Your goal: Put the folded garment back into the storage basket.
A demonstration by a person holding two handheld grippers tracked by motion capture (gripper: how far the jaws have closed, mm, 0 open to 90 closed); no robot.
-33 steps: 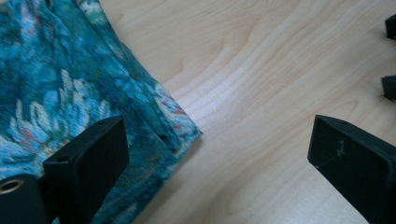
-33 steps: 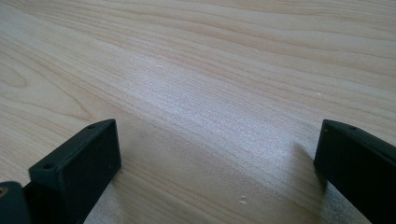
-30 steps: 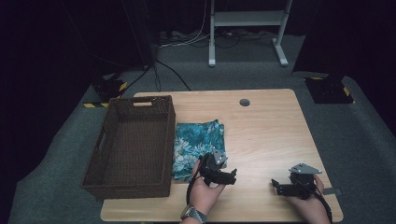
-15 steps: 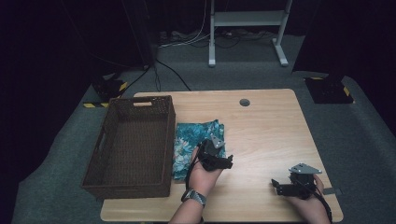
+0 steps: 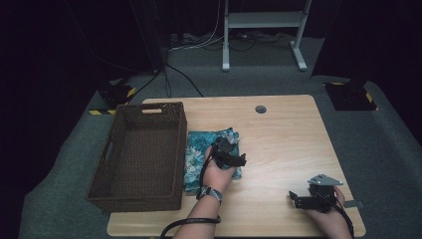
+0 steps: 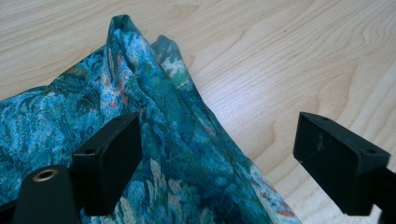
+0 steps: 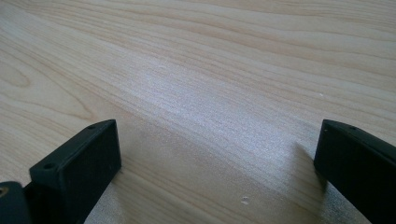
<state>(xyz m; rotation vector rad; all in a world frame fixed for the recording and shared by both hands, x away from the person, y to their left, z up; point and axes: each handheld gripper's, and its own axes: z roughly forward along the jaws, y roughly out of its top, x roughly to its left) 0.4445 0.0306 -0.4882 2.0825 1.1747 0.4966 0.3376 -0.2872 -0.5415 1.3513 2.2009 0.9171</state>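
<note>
The left gripper (image 5: 228, 149) hangs over the teal patterned cloth (image 5: 199, 159), which lies folded on the tabletop (image 5: 283, 144) just beside the right wall of the dark woven basket (image 5: 142, 154). In the left gripper view the jaws stand wide apart and have just been closing a little — the cloth's (image 6: 154, 140) raised fold lies between them, nearer the left jaw, and neither pad presses on it. The fold runs up to a peak near the cloth's far corner, with bare wood beyond it and under the right jaw.

The right gripper (image 5: 311, 198) rests near the front right corner of the tabletop, well apart from the cloth, with the hand (image 5: 331, 219) behind it. Its own view shows both jaws spread wide over plain wood grain (image 7: 210, 93) — nothing between them, nothing held
</note>
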